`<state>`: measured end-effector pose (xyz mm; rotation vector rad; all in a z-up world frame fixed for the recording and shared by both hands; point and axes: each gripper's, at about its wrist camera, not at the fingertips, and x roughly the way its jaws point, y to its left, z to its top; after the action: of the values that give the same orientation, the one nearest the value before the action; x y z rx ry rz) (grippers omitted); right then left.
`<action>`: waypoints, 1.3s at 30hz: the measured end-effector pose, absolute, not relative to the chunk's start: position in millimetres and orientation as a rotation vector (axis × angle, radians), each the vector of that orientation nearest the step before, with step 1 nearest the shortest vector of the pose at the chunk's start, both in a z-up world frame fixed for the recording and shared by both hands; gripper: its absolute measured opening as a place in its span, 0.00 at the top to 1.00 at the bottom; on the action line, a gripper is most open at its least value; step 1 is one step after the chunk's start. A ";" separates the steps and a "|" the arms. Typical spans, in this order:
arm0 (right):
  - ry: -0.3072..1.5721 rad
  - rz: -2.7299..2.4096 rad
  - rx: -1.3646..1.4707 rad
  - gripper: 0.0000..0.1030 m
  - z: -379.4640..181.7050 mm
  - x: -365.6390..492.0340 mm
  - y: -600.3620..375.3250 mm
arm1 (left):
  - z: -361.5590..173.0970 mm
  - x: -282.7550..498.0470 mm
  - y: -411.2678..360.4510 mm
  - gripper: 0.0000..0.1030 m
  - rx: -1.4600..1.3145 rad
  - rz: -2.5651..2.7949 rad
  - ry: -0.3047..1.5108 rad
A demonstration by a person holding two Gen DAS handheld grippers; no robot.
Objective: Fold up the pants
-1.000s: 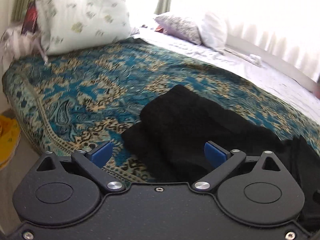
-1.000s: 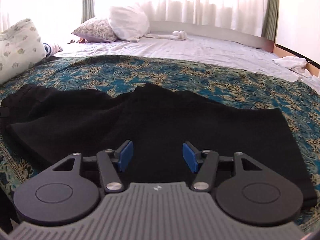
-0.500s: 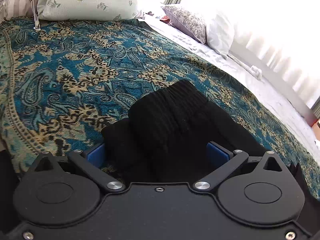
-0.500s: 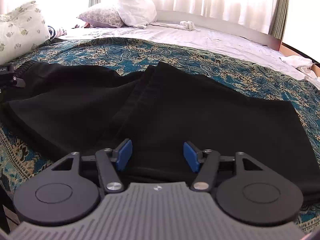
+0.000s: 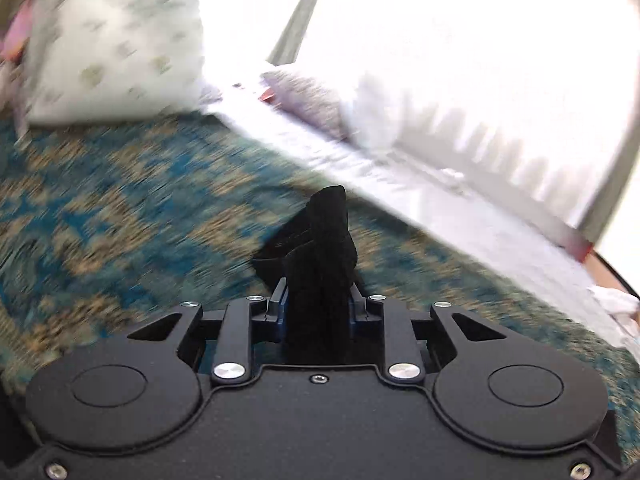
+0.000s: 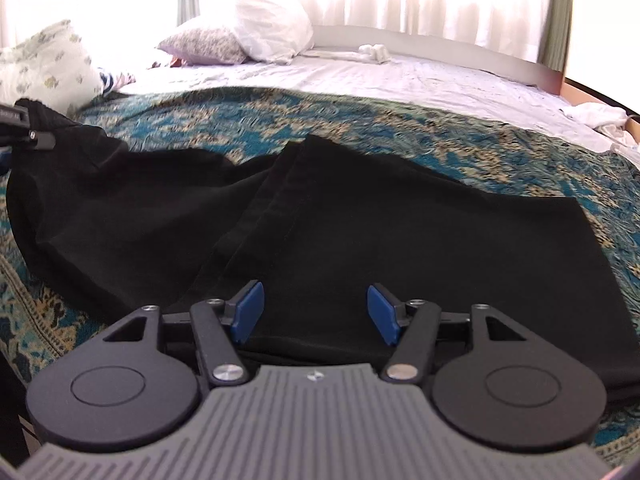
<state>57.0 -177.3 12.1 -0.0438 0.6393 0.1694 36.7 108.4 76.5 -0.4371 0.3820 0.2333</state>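
My left gripper (image 5: 317, 312) has just been closing, and its 2 blue pads are now clenched on a bunched fold of the black pants (image 5: 320, 264). The cloth stands up between the jaws in a dark ridge that rises toward 12 o'clock in the left wrist view, which is smeared with blur. In the right wrist view I see that same gripper (image 6: 24, 136) at 9 o'clock, holding the far left end of the pants (image 6: 360, 240) raised off the bedspread (image 6: 500, 148).

The rest of the pants lies spread across the teal and tan patterned bedspread, filling the middle of the right wrist view from 9 o'clock round to 3 o'clock, with a seamed edge running diagonally through the centre.

My right gripper (image 6: 316, 312) is released, its pads well apart, hovering just over the near hem of the pants at 6 o'clock. I cannot tell whether the pads touch the cloth.

At 10 to 11 o'clock sit a floral pillow (image 6: 48, 64), a grey patterned pillow (image 6: 204, 46) and a white pillow (image 6: 272, 28) on the pale sheet (image 6: 400, 76).
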 end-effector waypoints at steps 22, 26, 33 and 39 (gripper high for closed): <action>0.589 -0.232 0.202 0.30 31.0 15.5 -365.6 | 57.6 62.5 -143.0 0.26 -0.079 -0.449 0.664; 0.601 -0.122 0.317 0.30 17.9 33.8 -347.4 | 68.5 45.1 -91.2 0.28 -0.140 -0.353 0.565; 0.630 0.000 0.514 0.19 -5.2 70.6 -323.5 | 56.0 44.9 -45.9 0.37 -0.053 -0.150 0.536; 0.619 -0.006 0.547 0.13 -8.6 83.7 -310.3 | 23.3 50.1 -39.3 0.65 -0.042 -0.169 0.648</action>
<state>83.7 -310.3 -8.6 0.5469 0.6188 -0.0061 50.1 -39.3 23.3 -0.0421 0.6483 -0.1690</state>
